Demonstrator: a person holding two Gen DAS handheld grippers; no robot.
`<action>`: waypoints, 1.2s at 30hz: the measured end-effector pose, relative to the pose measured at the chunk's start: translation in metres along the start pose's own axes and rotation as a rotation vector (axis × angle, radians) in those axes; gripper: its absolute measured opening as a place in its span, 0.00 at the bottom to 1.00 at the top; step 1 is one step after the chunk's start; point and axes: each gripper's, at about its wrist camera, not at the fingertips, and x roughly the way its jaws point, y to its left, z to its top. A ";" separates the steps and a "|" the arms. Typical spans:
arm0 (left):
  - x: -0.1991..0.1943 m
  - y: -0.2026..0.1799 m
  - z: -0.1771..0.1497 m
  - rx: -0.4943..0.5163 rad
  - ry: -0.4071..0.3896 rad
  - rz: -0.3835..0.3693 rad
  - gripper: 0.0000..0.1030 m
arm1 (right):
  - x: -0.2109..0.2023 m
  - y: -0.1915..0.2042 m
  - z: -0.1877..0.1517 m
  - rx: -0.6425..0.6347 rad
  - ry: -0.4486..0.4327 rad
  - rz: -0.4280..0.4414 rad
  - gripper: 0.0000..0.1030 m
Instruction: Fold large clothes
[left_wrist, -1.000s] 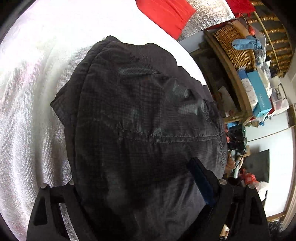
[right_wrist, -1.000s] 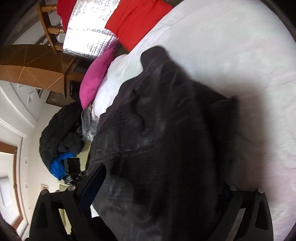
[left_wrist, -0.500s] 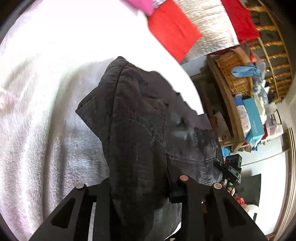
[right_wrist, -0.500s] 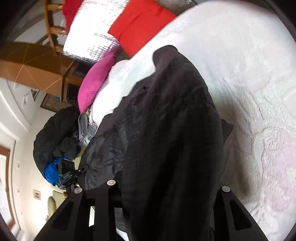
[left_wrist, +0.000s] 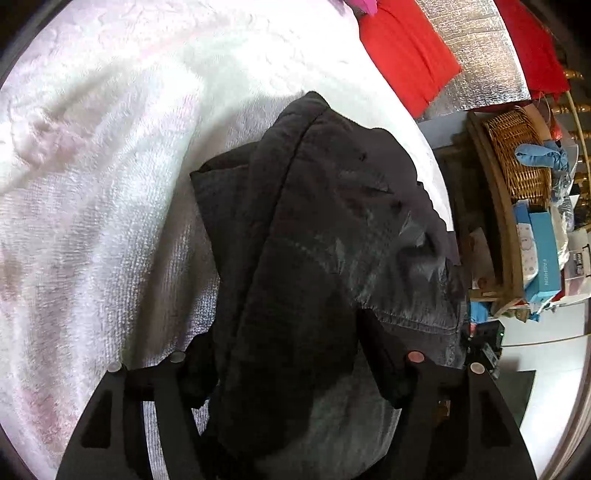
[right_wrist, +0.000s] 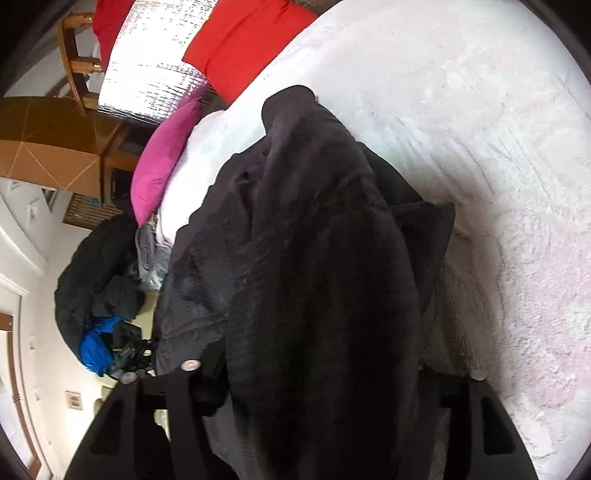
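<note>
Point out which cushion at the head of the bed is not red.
The magenta cushion: in the right wrist view it lies at the bed's edge, below the red cushion, which leans by the silver quilted panel. Its colour alone sets it apart.

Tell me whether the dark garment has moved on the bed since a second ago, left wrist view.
Yes. The dark garment now covers less of the white bedspread, gathered into a narrower ridge toward the wicker basket side.

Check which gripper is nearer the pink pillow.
Right gripper, probably: pink pillow close, ahead-left of it. For the left gripper it lies far ahead, at the frame's top edge. Both jaws just opened, dark garment between.
</note>
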 end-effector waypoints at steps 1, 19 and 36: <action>-0.002 -0.002 -0.002 0.002 -0.007 0.023 0.67 | -0.002 0.001 0.000 0.002 0.000 -0.007 0.69; -0.102 -0.080 -0.129 0.269 -0.629 0.320 0.78 | -0.111 0.076 -0.102 -0.321 -0.527 -0.165 0.68; -0.053 -0.048 -0.133 0.202 -0.439 0.585 0.80 | -0.070 0.061 -0.117 -0.177 -0.362 -0.202 0.63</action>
